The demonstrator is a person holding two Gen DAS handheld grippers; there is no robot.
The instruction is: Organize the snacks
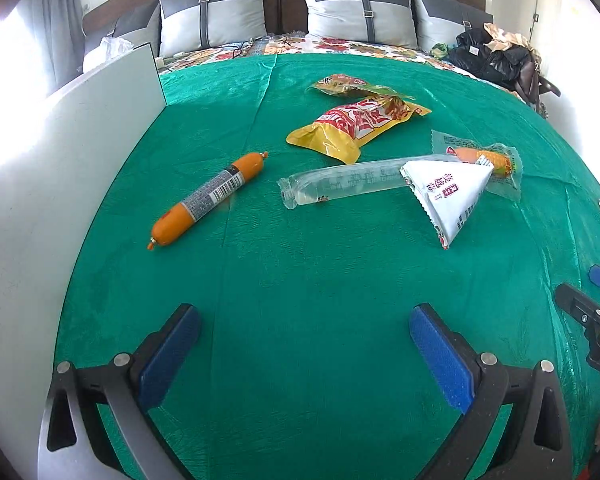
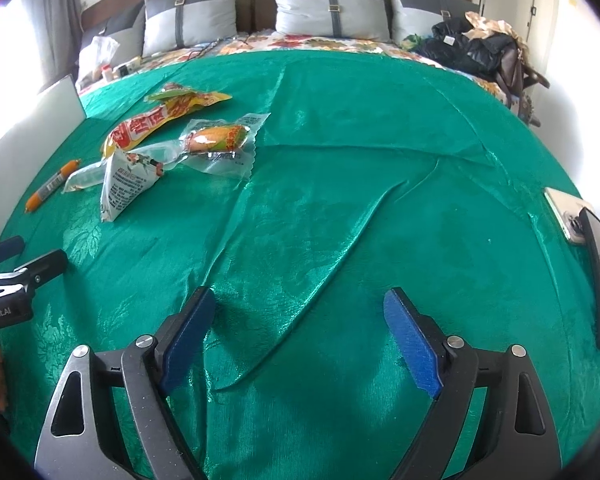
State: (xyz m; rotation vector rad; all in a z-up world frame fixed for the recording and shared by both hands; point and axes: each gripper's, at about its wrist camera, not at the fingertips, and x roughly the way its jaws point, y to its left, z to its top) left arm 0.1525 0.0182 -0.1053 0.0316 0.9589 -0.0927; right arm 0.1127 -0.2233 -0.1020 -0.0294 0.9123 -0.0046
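The left gripper hangs over the near part of the green cloth with its jaws spread wide and nothing between the blue pads. The right gripper is likewise wide and empty, above a long fold in the cloth toward the near right side.

No snack is in hand yet, so the step looks like choosing a first pick. The orange sausage seems the sensible start for the left gripper: it lies alone toward the left edge, near the white board, firm and round, so I would close across its middle to keep it from rolling.

Beyond it the rest sit in a loose pile around the cloth's middle. The white triangular packet rests on one end of the long clear tube packet, and touches the clear-wrapped corn snack; all three are slick film and likely to slide together. Farther back lies the puffy yellow-and-red bag, then a flat crinkled packet toward the far edge.
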